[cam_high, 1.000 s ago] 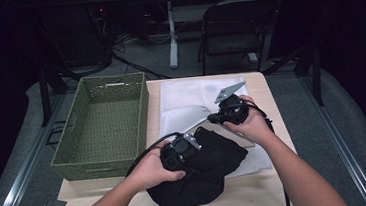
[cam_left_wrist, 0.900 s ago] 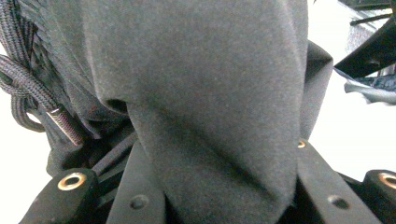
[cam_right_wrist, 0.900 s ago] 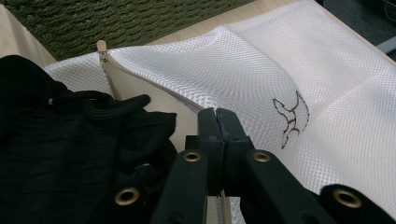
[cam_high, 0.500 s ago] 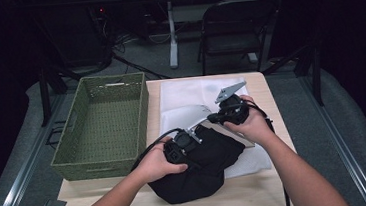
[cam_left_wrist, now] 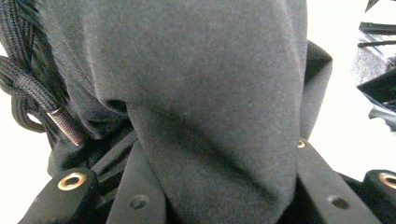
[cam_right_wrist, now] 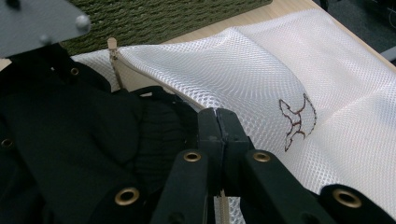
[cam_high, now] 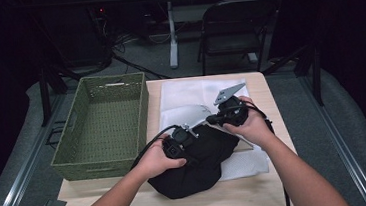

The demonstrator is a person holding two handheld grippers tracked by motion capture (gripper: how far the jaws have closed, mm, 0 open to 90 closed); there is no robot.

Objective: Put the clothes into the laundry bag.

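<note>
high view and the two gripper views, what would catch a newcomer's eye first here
The black garment bunched at the table's near middle stands out first; the left claw is shut on a fold of it, with the right claw at its far edge, jaws pressed together. Under and beyond it lies a white mesh bag bearing a small brown emblem. A green woven basket sits on the table's left.

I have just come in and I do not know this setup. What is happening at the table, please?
A person at a wooden table works with a hand-held gripper in each hand. The left gripper is shut on a black garment, whose cloth bunches between its jaws in the left gripper view. The right gripper has its jaws pressed together at the edge of a white mesh bag, beside the garment. A green woven basket stands at the left, with nothing visible inside.
</note>
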